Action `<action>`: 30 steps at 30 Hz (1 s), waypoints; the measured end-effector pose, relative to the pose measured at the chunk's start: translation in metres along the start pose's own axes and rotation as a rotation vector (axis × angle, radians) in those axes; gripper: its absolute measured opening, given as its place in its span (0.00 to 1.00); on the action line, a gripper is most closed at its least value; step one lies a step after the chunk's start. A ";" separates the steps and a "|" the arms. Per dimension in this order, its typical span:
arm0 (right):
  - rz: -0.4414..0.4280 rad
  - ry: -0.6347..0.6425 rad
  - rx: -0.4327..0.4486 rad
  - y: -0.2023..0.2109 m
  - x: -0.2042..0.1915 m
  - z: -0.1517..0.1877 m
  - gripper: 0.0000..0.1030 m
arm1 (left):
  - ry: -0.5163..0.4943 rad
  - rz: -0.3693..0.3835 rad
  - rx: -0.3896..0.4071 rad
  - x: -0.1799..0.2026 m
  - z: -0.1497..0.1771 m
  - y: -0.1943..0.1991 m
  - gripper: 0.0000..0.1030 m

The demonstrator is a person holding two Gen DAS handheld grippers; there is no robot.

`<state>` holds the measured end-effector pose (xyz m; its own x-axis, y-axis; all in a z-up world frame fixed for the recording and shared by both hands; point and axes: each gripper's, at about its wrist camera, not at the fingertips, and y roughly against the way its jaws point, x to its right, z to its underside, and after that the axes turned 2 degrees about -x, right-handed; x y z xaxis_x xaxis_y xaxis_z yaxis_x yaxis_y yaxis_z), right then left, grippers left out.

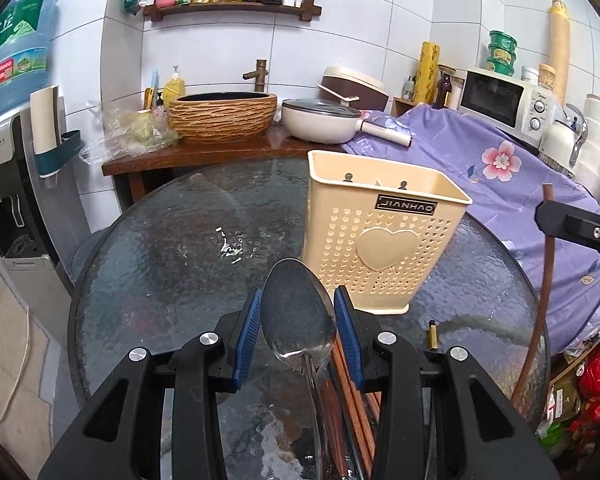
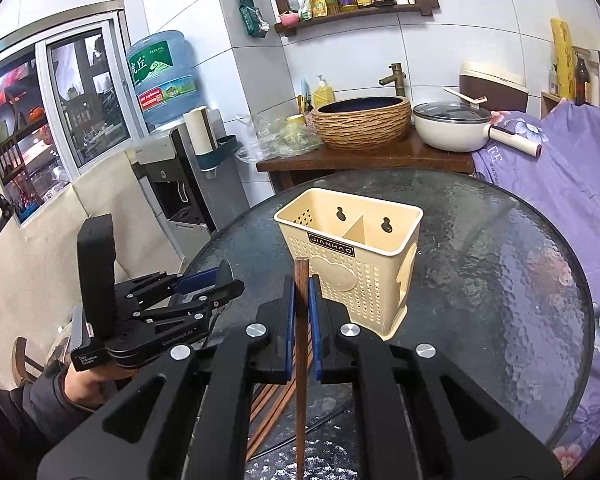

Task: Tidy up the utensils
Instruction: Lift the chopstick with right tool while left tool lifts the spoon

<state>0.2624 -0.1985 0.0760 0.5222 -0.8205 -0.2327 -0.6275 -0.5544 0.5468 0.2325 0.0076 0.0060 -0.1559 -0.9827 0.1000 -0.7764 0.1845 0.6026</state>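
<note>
The left gripper (image 1: pixel 298 330) has its 2 blue pads close around a metal spoon (image 1: pixel 298 312). The bowl of the spoon stands up between the pads, its handle runs down and back toward the camera. I judge that the pads pinch it at the bowl's edges, though the contact itself is hard to see. The right gripper (image 2: pixel 302 320) is nearly closed on 1 dark wooden chopstick (image 2: pixel 300 344), which stands almost upright with its top just in front of the cream utensil holder (image 2: pixel 352 264). The holder stands on the round glass table (image 2: pixel 500 280), with 2 empty compartments and a divider between them. More chopsticks (image 2: pixel 268 408) lie on the glass under the grippers.

What can go wrong from here, in my judgement:
- The spoon is smooth and curved, so it may turn or slide out between the pads when tilted.
- The chopstick is long and held at 1 place only — it may swing and hit the rim instead of entering.
- The holder looks light, so a push from the side could tip it or move it on the smooth glass.
</note>
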 end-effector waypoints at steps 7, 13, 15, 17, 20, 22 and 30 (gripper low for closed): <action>-0.001 0.000 0.001 0.000 0.000 0.000 0.07 | 0.005 -0.029 -0.010 -0.009 0.004 -0.011 0.35; 0.000 -0.001 0.000 -0.001 -0.001 0.001 0.07 | 0.044 -0.037 -0.062 -0.023 0.013 -0.033 0.35; 0.001 0.000 0.000 -0.001 -0.001 0.001 0.07 | 0.055 -0.039 -0.069 -0.026 0.015 -0.037 0.35; 0.001 -0.001 0.000 -0.001 -0.001 0.001 0.07 | 0.059 -0.041 -0.069 -0.027 0.016 -0.037 0.35; 0.002 -0.003 -0.003 -0.003 -0.001 0.001 0.07 | 0.054 -0.039 -0.060 -0.026 0.014 -0.033 0.35; 0.001 -0.003 -0.001 -0.003 -0.001 0.001 0.07 | 0.041 -0.038 -0.047 -0.023 0.012 -0.027 0.35; 0.001 -0.006 0.001 -0.005 -0.001 0.000 0.07 | 0.006 -0.035 0.012 -0.008 0.003 -0.004 0.35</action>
<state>0.2647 -0.1953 0.0734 0.5178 -0.8220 -0.2369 -0.6285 -0.5534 0.5465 0.2351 0.0150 -0.0001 -0.1254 -0.9886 0.0838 -0.7887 0.1506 0.5961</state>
